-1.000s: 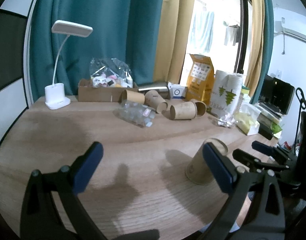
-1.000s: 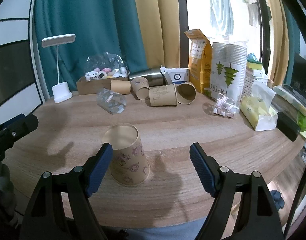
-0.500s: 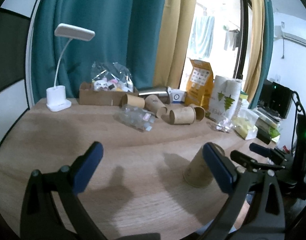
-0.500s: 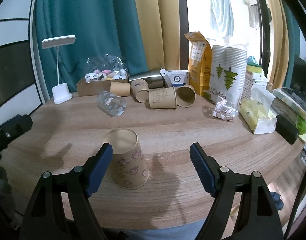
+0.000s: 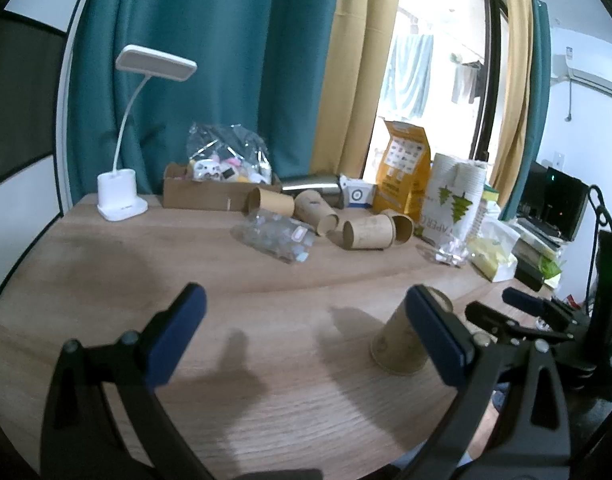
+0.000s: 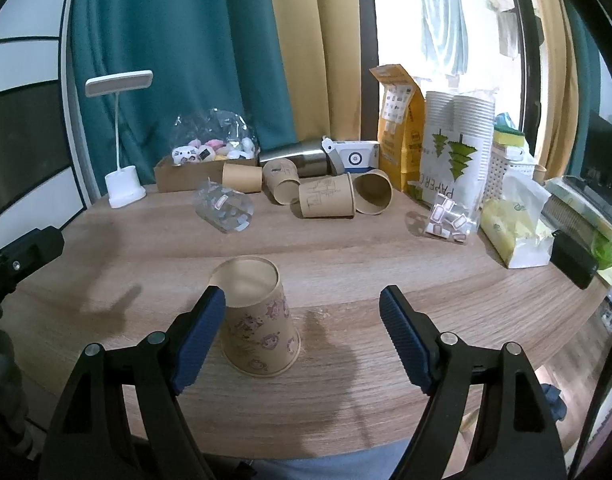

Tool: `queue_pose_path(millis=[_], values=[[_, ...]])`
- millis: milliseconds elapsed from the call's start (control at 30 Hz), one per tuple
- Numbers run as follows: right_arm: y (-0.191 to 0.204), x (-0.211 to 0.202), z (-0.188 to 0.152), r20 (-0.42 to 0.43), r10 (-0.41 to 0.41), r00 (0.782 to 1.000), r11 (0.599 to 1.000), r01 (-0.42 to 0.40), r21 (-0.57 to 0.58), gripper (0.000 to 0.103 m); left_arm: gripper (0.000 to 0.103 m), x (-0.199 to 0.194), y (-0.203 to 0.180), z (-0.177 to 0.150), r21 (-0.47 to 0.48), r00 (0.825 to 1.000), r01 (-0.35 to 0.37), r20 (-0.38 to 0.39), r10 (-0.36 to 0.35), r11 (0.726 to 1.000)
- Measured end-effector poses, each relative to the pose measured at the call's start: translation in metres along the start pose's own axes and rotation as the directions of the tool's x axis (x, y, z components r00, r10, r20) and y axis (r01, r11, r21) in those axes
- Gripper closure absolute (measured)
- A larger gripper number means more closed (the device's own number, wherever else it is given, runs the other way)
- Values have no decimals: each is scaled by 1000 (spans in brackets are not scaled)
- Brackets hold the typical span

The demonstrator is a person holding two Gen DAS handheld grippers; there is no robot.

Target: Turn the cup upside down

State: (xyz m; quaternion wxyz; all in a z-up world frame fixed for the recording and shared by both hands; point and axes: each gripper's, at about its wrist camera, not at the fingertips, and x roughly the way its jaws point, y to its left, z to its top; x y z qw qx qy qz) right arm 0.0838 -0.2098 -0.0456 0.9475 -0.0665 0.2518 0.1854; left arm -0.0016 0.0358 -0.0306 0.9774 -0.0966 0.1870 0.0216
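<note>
The table bears the cup, standing with its wide mouth down. The right gripper is spread wide around the cup, gripping nothing. The left gripper, left of the cup, also gapes wide and empty.

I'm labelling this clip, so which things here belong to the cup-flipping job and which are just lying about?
Part of the job:
- printed paper cup, standing wide end down on the table
- right gripper, open around it
- left gripper, open, apart from it

Just lying about:
- toppled paper cups
- desk lamp
- sleeve of stacked cups
- tissue pack
</note>
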Motion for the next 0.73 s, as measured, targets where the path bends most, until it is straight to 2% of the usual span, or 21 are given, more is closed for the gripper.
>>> queue_pose_path(millis=[733], values=[[-1,1,0,-4,5,1000,1000,-5,4,21,2,1,-4,-1,9,1000,10,-11,-10,1000]])
